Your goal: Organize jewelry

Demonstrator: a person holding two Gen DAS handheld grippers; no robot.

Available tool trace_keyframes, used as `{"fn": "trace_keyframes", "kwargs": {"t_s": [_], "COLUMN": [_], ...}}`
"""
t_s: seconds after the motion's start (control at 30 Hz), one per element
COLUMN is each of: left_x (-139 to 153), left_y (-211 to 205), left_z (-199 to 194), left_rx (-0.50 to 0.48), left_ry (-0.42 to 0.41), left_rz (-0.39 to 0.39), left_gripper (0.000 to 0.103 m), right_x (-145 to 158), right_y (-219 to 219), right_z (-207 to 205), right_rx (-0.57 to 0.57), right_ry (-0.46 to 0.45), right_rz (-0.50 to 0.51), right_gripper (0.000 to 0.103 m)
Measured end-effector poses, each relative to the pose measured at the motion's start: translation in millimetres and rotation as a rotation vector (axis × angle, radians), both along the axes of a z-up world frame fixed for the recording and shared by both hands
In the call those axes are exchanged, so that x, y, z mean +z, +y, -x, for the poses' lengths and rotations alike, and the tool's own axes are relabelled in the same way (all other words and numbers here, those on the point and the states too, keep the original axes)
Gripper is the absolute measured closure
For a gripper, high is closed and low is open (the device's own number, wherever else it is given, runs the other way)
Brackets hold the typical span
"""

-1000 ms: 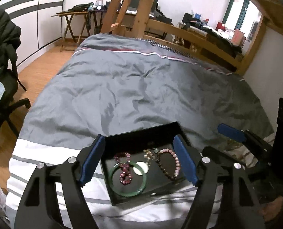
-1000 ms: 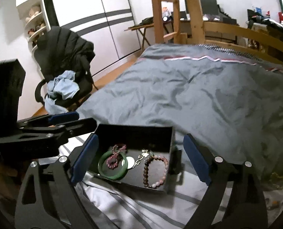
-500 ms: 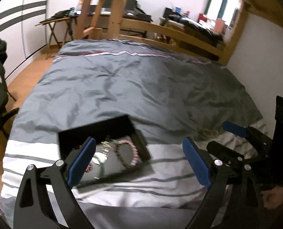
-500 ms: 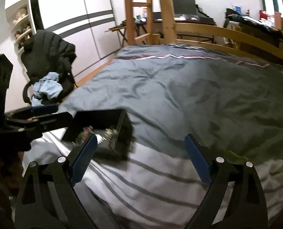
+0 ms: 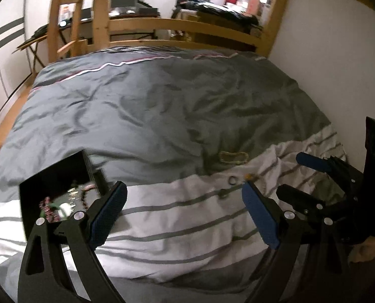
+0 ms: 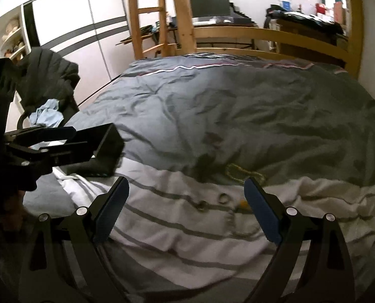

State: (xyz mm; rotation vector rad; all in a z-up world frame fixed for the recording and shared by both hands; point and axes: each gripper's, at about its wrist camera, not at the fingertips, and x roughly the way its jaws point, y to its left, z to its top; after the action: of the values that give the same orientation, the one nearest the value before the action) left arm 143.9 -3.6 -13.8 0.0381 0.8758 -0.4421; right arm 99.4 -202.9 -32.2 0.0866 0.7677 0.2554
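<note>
A black jewelry tray (image 5: 58, 174) sits on the bed at the lower left, holding bead bracelets (image 5: 48, 208); it also shows in the right wrist view (image 6: 104, 149). A gold chain (image 5: 232, 157) (image 6: 243, 173) lies on the grey quilt. Two rings (image 6: 224, 198) (image 6: 202, 205) and a small yellow piece (image 6: 244, 203) lie on the white striped sheet; one ring shows in the left wrist view (image 5: 232, 180). My left gripper (image 5: 183, 213) is open and empty, right of the tray. My right gripper (image 6: 186, 208) is open and empty, over the rings.
The grey quilt (image 5: 162, 106) covers the bed, with a wooden rail (image 5: 187, 25) and ladder (image 6: 159, 15) at the far end. A white wall (image 5: 339, 50) runs along the right. A chair with clothes (image 6: 46, 96) stands left of the bed.
Both grippers have swung right, away from the tray. The tray has slid to the left of both views and the chain and rings have come into view.
</note>
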Motion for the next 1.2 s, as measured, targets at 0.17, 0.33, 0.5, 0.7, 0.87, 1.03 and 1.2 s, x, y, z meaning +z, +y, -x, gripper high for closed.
{"fn": "trace_keyframes", "kwargs": {"t_s": [0.17, 0.33, 0.5, 0.7, 0.87, 1.03, 1.2], "left_x": [-10, -32, -72, -119, -157, -158, -151], "left_y": [-45, -103, -151, -176, -184, -182, -172], "left_z": [-14, -52, -87, -111, -115, -124, -129], "left_rx": [-0.053, -0.123, -0.193, -0.267, -0.316, -0.298, -0.248], "left_ry": [-0.006, -0.013, -0.009, 0.015, 0.016, 0.03, 0.084], "left_rz": [-0.042, -0.063, -0.107, -0.128, -0.203, -0.194, -0.149], "left_gripper": [0.012, 0.013, 0.012, 0.013, 0.032, 0.062, 0.086], "right_x": [-21, -53, -77, -108, -150, -151, -145], "right_y": [-31, -52, -59, -49, -50, -55, -69], "right_z": [1, -6, -18, -44, -64, -69, -64], "right_rx": [-0.028, -0.058, -0.078, -0.08, -0.155, -0.199, -0.256], "right_ry": [0.027, 0.084, 0.121, 0.177, 0.315, 0.306, 0.296], "right_rz": [-0.023, -0.029, -0.026, 0.021, 0.111, 0.12, 0.071], "right_gripper": [0.012, 0.012, 0.012, 0.012, 0.014, 0.054, 0.08]}}
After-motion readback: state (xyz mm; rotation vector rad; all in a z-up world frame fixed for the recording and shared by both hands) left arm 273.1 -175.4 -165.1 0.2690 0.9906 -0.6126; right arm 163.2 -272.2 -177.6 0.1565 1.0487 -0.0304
